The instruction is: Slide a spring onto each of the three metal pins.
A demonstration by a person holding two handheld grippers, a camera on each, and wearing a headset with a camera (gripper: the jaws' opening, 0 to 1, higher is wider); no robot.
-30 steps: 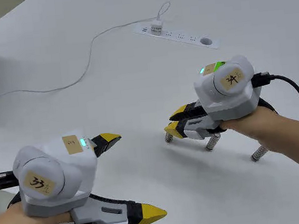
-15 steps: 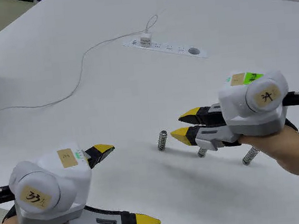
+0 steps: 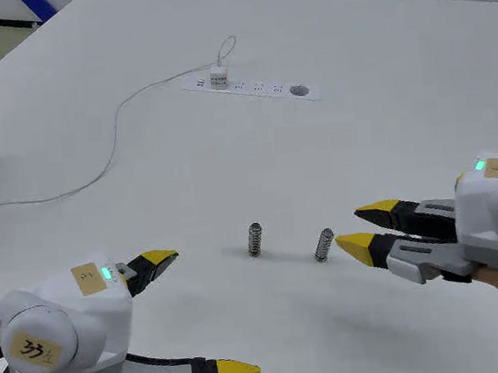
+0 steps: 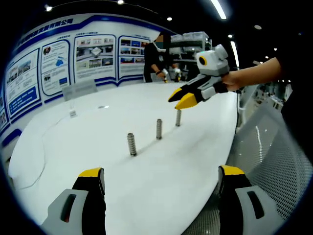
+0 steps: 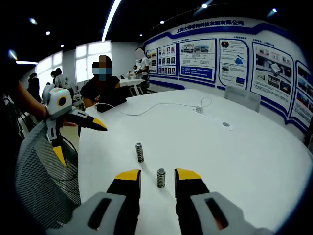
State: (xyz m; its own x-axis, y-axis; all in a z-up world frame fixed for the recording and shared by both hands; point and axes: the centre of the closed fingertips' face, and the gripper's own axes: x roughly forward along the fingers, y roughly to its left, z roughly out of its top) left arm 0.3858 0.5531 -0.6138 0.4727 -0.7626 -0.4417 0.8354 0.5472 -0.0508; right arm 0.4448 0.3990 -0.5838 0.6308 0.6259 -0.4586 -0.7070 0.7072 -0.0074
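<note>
3 springs stand upright in a row on the table [image 3: 228, 153], each w/ its long axis roughly vertical: left-end spring [image 4: 131, 144], mid spring [image 4: 159, 129], right-end spring [image 4: 178, 117]. The pins are hidden inside the coils, so can't confirm, but my read is that every pin already carries its spring & the task is at or near done. Key relation: the row runs across btwn the two grippers, and the right gripper [image 3: 348, 226] is much the nearer. In the right gripper view the mid spring sits dead ahead, lined up w/ the gap btwn the jaw tips. Head view puts it just beside the lower yellow tip, apart, not touching, and it looks to lean a bit. Right jaws are parted by a narrow gap & pinch nothing. Left gripper [image 3: 215, 313] hangs low in the head view, well apart from the row, jaws spread wide & empty. Its closest is the left-end spring, ahead and slightly left of centre in the left gripper view. If any spring needs seating or a check, prob. the right side does it: a short push straight fwd, jaws closing across the vertical axis. Risk: a nudge from a tip could knock the leaning spring over.
</note>
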